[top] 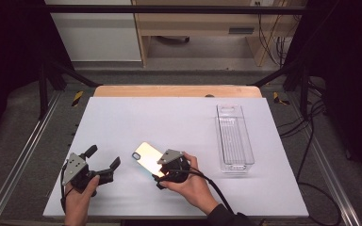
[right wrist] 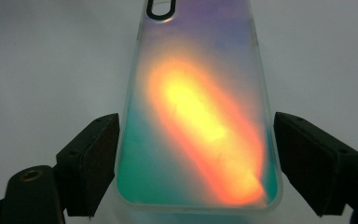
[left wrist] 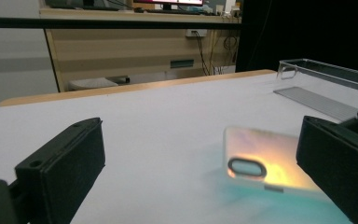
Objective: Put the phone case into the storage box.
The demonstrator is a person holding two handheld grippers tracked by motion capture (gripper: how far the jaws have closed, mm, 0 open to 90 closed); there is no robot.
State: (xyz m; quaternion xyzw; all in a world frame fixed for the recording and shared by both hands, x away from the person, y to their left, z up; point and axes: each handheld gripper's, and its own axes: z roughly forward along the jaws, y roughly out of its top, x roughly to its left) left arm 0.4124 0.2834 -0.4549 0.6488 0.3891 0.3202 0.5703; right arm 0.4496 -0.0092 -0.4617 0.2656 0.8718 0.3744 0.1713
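Note:
An iridescent phone case (top: 146,155) lies flat on the white table (top: 136,117), camera cutout at its far end. It glows orange and teal in the right gripper view (right wrist: 200,116). My right gripper (top: 159,165) straddles the case's near end. Its jaws stand open on either side (right wrist: 196,158), the left one at the case's edge, the right one a small gap away. My left gripper (top: 104,157) hovers to the left of the case, open and holding nothing. The case (left wrist: 265,158) sits just ahead of the left gripper's (left wrist: 205,163) right jaw.
A clear plastic bin (top: 234,136) stands lengthwise at the right of the table, and its corner appears in the left gripper view (left wrist: 326,79). Beyond the table's wooden far edge (top: 176,91) are floor and furniture. Metal rails run along both sides.

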